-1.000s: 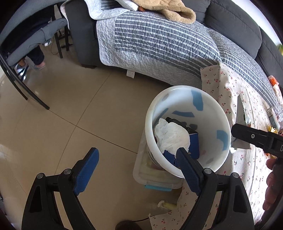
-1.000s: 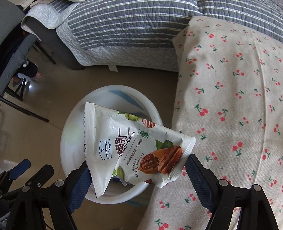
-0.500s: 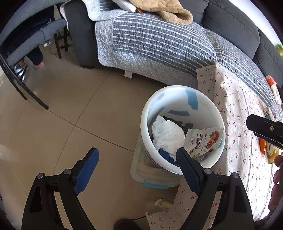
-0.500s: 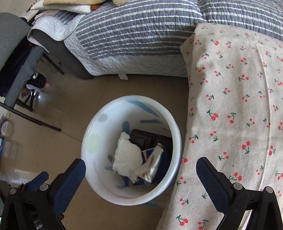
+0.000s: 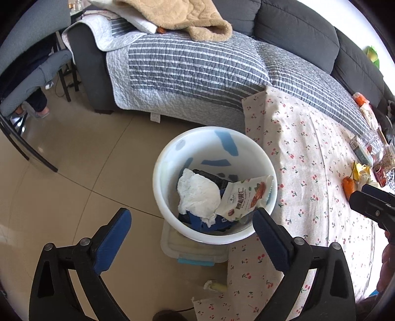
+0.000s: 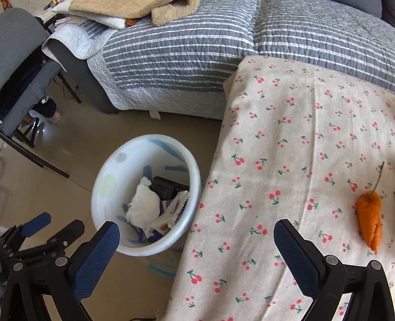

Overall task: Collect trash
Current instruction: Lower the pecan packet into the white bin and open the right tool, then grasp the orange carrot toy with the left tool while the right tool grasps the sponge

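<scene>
A white trash bin (image 5: 170,158) stands on the floor beside the table; it also shows in the right wrist view (image 6: 108,182). Inside lie a crumpled white tissue (image 5: 197,192), a pecan snack bag (image 5: 244,197) and dark items. My left gripper (image 5: 191,229) is open and empty, above the bin's near rim. My right gripper (image 6: 197,244) is open and empty, over the table edge next to the bin. An orange peel piece (image 6: 369,217) lies on the cherry-print tablecloth (image 6: 296,138) to the right; it also shows in the left wrist view (image 5: 348,185).
A sofa with a grey striped quilt (image 5: 192,69) and tan blanket (image 5: 177,17) runs behind. A chair (image 5: 27,79) stands at left. A clear box (image 5: 195,249) sits under the bin. Wrappers, a can and jars (image 5: 370,155) crowd the table's far right.
The snack bag left my right gripper and dropped into the bin. My right gripper then swung right over the table, bringing the orange peel into view.
</scene>
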{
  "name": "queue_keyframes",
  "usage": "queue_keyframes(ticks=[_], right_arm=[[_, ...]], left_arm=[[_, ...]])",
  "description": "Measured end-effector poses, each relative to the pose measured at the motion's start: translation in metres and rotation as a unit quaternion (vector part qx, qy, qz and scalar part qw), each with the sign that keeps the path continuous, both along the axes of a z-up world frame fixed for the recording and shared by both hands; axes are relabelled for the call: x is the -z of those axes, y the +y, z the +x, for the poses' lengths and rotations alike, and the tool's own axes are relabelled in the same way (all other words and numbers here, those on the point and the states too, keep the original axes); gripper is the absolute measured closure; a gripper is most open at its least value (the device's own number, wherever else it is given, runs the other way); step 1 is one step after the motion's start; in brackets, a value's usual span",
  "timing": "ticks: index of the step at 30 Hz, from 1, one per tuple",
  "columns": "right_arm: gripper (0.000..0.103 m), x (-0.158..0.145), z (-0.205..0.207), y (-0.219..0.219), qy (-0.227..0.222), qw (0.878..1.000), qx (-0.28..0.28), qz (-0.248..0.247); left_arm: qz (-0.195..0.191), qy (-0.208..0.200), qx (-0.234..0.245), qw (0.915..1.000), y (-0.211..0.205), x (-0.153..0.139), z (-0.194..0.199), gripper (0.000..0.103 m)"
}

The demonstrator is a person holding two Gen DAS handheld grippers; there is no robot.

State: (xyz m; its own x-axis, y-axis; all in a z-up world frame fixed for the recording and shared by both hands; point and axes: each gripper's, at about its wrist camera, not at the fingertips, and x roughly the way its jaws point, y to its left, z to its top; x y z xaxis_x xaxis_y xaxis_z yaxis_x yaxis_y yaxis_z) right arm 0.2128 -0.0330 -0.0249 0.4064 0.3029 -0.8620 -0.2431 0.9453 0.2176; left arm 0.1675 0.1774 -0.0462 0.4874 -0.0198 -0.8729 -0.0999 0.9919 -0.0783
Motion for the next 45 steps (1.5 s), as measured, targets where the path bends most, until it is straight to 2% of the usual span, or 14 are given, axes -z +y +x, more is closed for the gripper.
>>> queue_keyframes(ticks=[17, 24, 28, 32, 36, 42, 45], right_arm=[[0.000, -0.021, -0.037, -0.122, -0.044, 0.998, 0.049, -0.020], [0.000, -0.038, -0.046, -0.188, -0.068, 0.992, 0.100, -0.032], [0.000, -0.035, -0.048, -0.224, -0.060, 0.989, 0.133, -0.035], [0.000, -0.031, -0.050, -0.252, -0.049, 0.985, 0.159, -0.039], [0.000, -0.026, -0.051, -0.275, -0.039, 0.982, 0.183, -0.038], [0.000, -0.013, -0.050, -0.313, -0.022, 0.973, 0.225, -0.041], [0.000, -0.005, -0.048, -0.328, -0.009, 0.970, 0.241, -0.035]], left_arm=[[0.008, -0.015, 0.087, 0.9960, -0.113, -0.017, 0.013, 0.000], [-0.002, -0.021, 0.129, 0.9914, -0.170, -0.013, 0.025, 0.000], [-0.008, -0.028, 0.143, 0.9892, -0.200, -0.010, 0.033, 0.000], [-0.049, -0.021, 0.155, 0.9864, -0.225, -0.004, 0.041, 0.000], [-0.031, -0.016, 0.179, 0.9831, -0.257, 0.002, 0.047, 0.000], [-0.062, 0.002, 0.168, 0.9839, -0.279, 0.017, 0.058, 0.001], [-0.071, 0.013, 0.169, 0.9829, -0.287, 0.028, 0.065, 0.005]])
